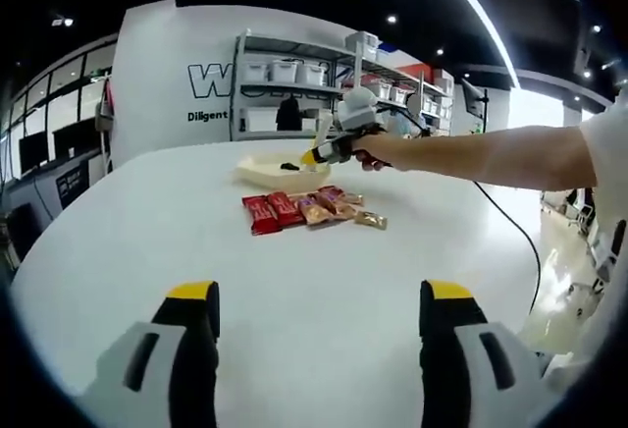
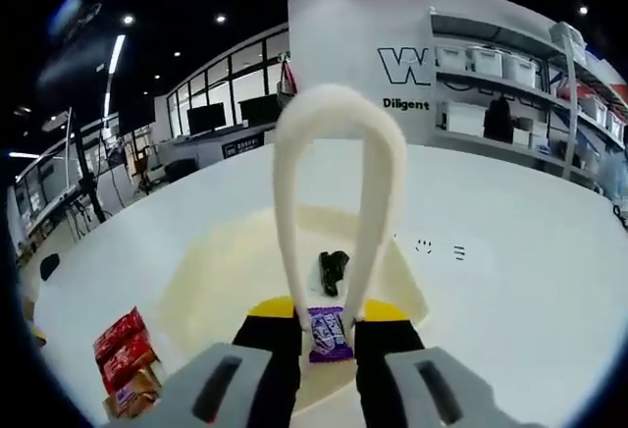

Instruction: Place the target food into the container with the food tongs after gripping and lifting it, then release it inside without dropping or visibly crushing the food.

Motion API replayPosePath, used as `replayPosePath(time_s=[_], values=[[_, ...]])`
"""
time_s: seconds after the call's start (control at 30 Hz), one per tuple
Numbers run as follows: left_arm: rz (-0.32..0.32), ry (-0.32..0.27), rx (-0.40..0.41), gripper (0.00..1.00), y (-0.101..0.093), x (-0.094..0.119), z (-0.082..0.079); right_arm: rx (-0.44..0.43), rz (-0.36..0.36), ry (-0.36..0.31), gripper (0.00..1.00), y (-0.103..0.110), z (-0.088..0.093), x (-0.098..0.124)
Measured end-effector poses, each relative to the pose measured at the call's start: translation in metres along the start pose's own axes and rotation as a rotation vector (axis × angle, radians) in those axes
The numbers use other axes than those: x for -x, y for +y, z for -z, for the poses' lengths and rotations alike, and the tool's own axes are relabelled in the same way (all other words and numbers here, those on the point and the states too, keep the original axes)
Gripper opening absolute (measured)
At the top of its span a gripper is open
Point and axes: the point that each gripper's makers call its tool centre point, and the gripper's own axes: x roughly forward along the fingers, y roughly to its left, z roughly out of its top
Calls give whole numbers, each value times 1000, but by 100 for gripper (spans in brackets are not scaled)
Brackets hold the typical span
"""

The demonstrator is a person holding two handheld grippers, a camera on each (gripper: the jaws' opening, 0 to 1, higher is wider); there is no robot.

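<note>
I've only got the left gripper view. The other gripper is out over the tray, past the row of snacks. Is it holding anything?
Observer: Yes. In the right gripper view, the right gripper is shut on a pair of white tongs.
Operator: Any food in them?
Observer: A purple packet shows between the tong arms, close to the jaws, over the tray. I cannot tell whether it is pinched or already lying in the tray.
</note>
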Motion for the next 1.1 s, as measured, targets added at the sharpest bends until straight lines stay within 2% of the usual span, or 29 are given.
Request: replayPosePath(time_s=[0.3,0.8,1.1], values=[[-2,-2,4,83,0,0,1,-11,-13,-10,15,2,0,3],[3,-14,1,83,-5,6,-2,-12,-34,-58,15,-5,-26,10],[13,-12,-13,83,-10,8,-3,10,-49,-79,15,-2,-37,28]])
